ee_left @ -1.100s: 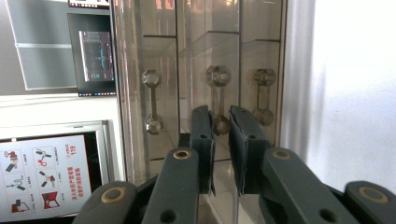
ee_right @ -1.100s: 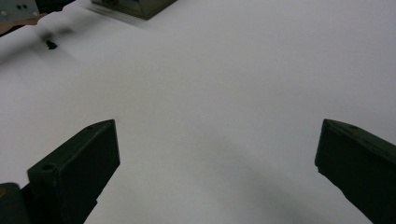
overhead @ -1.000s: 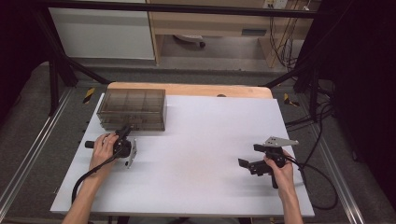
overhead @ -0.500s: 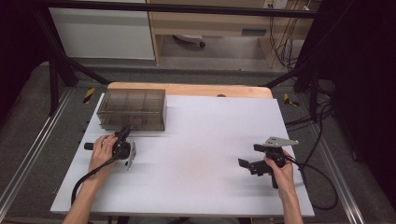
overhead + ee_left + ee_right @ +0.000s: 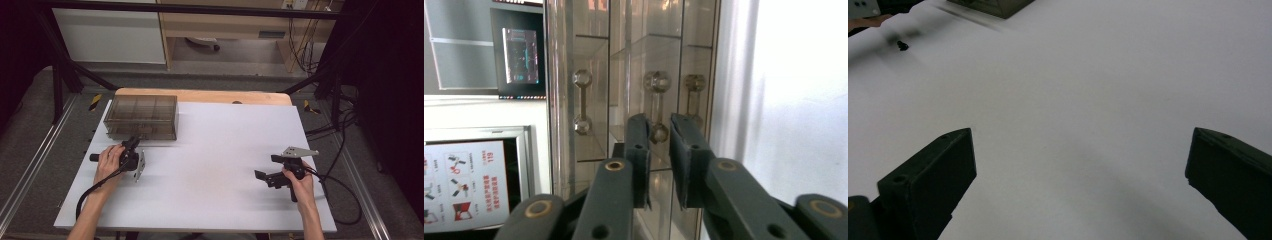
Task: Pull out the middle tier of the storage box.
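A: Where is the thing to be worked on?

B: The smoky clear-plastic drawer cabinet sits on the white table, at its far left corner. The left gripper is right at the cabinet's near face. In the left gripper view its jaws stand narrow, with the middle drawer's clear knobbed handle in the slim gap between them; I cannot tell whether the pads touch it yet.

A: How will it handle?

B: I'd judge it rigid, light and slick: hard acrylic that may scratch or crack under a hard squeeze. The handle is thin, so pinch it at mid-bar, between its two round knobs, and pull straight out from the cabinet. An empty-looking cabinet this light could slide along with the drawer.

A: And the other one?

B: The right gripper is well apart from the cabinet, low over bare table, jaws spread wide and holding nothing. It could brace the cabinet's top.
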`<state>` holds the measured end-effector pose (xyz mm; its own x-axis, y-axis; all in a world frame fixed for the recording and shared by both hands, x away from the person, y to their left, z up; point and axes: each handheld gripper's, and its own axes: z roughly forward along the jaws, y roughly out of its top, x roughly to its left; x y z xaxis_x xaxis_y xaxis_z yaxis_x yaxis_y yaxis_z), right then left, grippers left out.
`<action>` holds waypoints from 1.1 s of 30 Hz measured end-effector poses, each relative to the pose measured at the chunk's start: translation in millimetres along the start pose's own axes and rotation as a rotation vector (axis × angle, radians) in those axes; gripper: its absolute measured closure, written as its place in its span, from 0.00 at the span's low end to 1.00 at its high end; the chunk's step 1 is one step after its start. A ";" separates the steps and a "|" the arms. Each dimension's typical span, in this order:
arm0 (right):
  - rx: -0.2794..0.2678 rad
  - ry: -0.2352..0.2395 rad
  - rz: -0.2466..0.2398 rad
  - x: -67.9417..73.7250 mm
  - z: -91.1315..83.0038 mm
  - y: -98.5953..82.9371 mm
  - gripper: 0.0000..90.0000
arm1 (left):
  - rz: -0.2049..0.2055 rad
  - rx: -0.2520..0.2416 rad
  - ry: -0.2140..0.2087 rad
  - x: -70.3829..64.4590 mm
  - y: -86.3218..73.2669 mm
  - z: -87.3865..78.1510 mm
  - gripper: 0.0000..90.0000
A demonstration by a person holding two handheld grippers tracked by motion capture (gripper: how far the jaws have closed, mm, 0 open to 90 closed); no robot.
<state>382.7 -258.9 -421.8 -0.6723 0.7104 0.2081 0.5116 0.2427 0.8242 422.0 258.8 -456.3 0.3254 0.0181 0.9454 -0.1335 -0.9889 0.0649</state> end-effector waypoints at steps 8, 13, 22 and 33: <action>0.005 -0.002 0.002 0.5 0.9 -0.3 0.01 | -0.024 -0.007 -0.007 5.0 0.5 0.5 0.60; 0.005 -0.002 0.000 0.5 1.4 -0.3 0.01 | -0.031 0.005 -0.016 4.3 -2.1 6.2 0.50; 0.006 -0.002 -0.001 0.3 1.5 -0.2 0.01 | -0.016 0.029 -0.020 1.1 -5.3 16.9 0.50; 0.004 -0.002 0.000 0.3 1.0 0.0 0.01 | 0.034 0.041 0.011 0.5 -4.6 21.2 0.62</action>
<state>383.0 -258.0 -422.3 -0.6713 0.7116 0.2074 0.5139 0.2453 0.8220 442.6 260.2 -462.9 0.3106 -0.0137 0.9504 -0.1060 -0.9942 0.0202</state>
